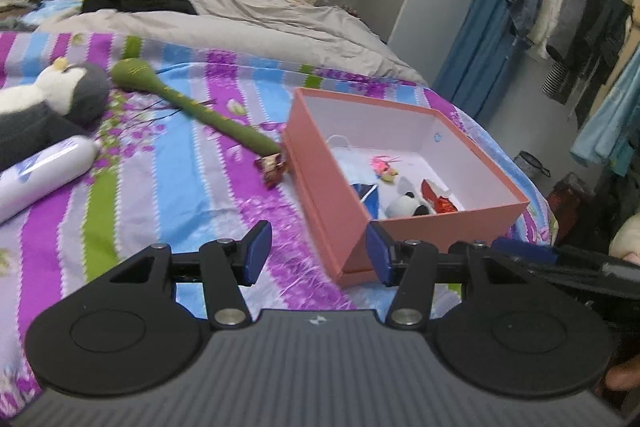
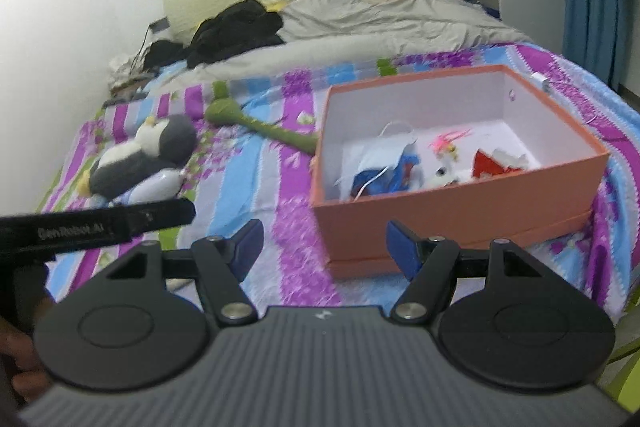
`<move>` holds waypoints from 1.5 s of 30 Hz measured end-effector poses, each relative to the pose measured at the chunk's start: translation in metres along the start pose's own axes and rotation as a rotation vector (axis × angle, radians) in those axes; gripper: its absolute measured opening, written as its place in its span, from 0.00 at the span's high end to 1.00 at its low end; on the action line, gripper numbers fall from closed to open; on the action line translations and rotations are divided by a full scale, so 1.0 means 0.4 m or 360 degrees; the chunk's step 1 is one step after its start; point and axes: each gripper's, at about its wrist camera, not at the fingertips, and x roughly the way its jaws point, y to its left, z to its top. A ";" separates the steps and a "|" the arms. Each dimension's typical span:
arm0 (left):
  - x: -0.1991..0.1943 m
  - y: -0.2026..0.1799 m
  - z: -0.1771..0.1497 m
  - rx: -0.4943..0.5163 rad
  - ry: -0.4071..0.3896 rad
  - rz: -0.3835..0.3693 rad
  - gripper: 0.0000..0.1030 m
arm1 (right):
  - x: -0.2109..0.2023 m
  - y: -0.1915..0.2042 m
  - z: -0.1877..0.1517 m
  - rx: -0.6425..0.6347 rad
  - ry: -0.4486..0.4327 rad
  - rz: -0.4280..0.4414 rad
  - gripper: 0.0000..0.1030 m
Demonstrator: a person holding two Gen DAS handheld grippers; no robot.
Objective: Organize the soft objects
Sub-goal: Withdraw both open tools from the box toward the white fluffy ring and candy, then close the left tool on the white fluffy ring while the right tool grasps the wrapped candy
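While both pairs of jaws stand apart with nothing between them, your left gripper [image 1: 316, 253] and right gripper [image 2: 324, 247] hang over the striped bedsheet [image 1: 168, 195], close to the near wall of the pink box [image 2: 440, 211]. Left of the box lie the green plush stick [image 1: 208, 111] and, farther left, the grey-and-white plush penguin [image 2: 144, 155]. Both look light and soft, so they will probably give under the pads. Take the stick at its thin middle, the penguin at its narrow neck.

Salmon-pink box [image 1: 332, 195], purple-blue-green striped bedsheet [image 1: 168, 187]
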 end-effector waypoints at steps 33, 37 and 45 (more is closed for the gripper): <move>0.018 0.327 -0.180 -0.0274 0.0084 0.0293 0.37 | 0.251 0.247 -0.047 -0.0358 0.0057 -0.0059 0.32; 0.051 0.353 -0.181 -0.0284 0.0101 0.0332 0.35 | 0.304 0.256 -0.035 -0.0392 0.0052 -0.0084 0.32; 0.111 0.398 -0.179 -0.0233 0.0133 0.0381 0.35 | 0.410 0.281 -0.036 -0.0489 0.0102 -0.0101 0.33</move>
